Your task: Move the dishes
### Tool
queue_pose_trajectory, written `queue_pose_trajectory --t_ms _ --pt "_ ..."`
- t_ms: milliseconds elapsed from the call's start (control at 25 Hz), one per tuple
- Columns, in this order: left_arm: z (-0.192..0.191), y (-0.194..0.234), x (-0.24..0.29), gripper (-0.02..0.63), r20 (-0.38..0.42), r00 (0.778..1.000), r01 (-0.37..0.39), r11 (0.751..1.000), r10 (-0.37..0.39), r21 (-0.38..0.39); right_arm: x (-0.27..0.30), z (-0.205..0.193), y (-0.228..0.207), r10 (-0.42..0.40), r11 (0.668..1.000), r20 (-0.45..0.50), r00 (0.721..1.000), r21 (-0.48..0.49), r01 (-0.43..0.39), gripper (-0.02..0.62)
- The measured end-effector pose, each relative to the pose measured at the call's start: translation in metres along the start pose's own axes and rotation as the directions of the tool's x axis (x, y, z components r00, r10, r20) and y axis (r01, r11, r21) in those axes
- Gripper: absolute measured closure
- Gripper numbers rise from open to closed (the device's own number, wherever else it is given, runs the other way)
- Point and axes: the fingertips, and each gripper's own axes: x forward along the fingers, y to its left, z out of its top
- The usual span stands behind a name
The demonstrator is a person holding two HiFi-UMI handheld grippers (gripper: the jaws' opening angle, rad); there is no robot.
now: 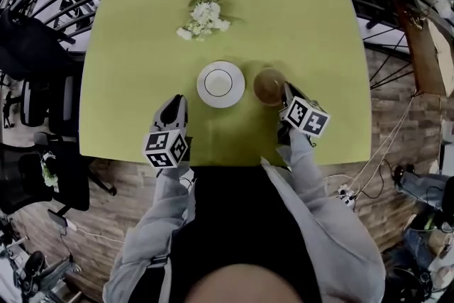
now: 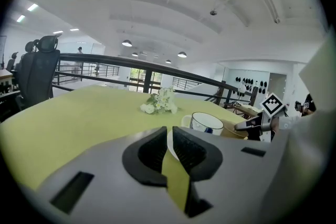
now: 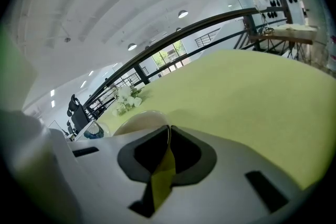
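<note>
The cup (image 1: pixel 218 83) is sitting on its saucer (image 1: pixel 204 94) in the middle of the green worktop (image 1: pixel 135 46), and I am placing everything else from it. The small bunch of white flowers (image 1: pixel 204 16) is lying beyond the cup, toward the far edge. The brownish bowl (image 1: pixel 269 86) is standing just to the cup's right, close to the saucer but apart from it. The person is holding the left gripper (image 1: pixel 177 98) at the cup's near left, a little short of the saucer. Its jaws are standing with only a narrow slit between them and nothing in it; the pale sliver showing through is the saucer farther on. The right gripper (image 1: pixel 286 89) is coming in from the side of the bowl away from the cup. Its jaws are pressed together and, as far as I can see, holding nothing. The tips are lying right at the bowl's rim, though I cannot tell whether they are touching it. To my eye nothing is being lifted yet, so the moving of the dishes looks to be just beginning. These pieces are looking hard, glazed and slippery, light enough for one gripper each but breakable if knocked or dropped. The cup is resting loose on the saucer and may slide if the saucer is tipped. I am judging the rim to be the only sensible place to pinch the bowl, which means opening the jaws first, and the saucer's lip or the cup's handle for the other.
</note>
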Motion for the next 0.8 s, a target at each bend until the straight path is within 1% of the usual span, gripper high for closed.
queue_pose_trajectory --t_ms 200,640,800 --pt "-0.004 -0.004 0.002 0.56 -0.009 1.0 0.006 1.0 -0.006 0.0 0.0 -0.004 -0.003 -0.028 1.0 -0.006 1.0 -0.005 0.028 0.569" --pt "-0.009 -0.009 0.005 0.56 -0.018 0.999 0.027 1.0 -0.027 0.0 0.004 -0.003 -0.003 -0.046 0.999 0.007 0.999 -0.008 0.046 0.56" --pt "-0.005 -0.016 0.004 0.56 -0.018 0.999 0.046 0.999 -0.046 0.006 0.0 -0.002 -0.001 -0.026 1.0 0.02 0.999 0.005 0.026 0.493"
